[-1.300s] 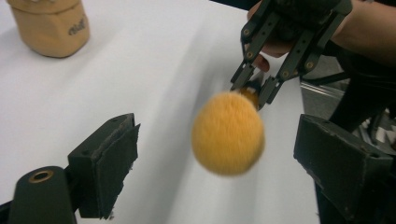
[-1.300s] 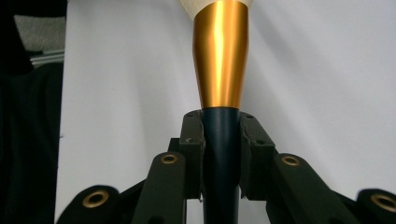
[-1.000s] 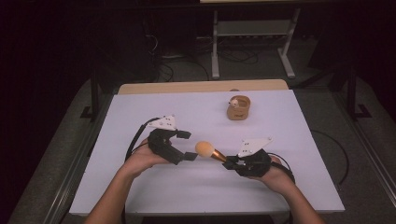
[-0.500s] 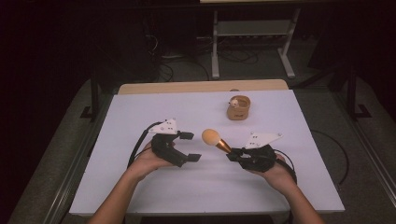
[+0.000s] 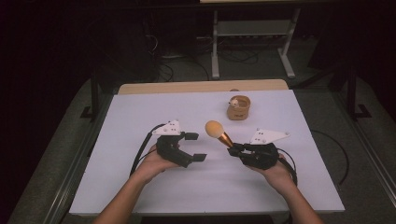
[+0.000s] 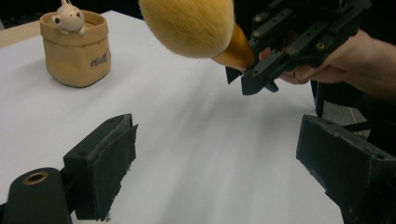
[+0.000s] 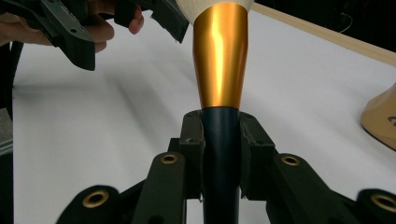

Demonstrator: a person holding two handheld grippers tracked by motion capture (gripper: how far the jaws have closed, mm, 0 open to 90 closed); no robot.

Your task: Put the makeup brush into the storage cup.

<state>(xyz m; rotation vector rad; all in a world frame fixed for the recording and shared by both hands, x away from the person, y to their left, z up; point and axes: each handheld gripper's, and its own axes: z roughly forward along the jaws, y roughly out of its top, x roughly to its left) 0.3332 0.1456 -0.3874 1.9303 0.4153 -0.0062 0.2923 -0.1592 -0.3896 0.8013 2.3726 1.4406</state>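
High view: the fluffy orange-bristled makeup brush with gold ferrule and dark handle [image 5: 218, 132] is clamped by its handle in the right gripper [image 5: 236, 149], bristles raised up-left above the white table [image 5: 140, 112]. The left gripper [image 5: 195, 146] is seen beside it, jaws spread, nothing between them.
Left gripper view: the brush head [image 6: 189, 25] is observed beyond the parted pads, apart from them; a tan pouch-shaped holder with a small figurine [image 6: 77, 46] is noted far left.
Right gripper view: the dark handle [image 7: 220, 154] is pinched between the closed jaws.
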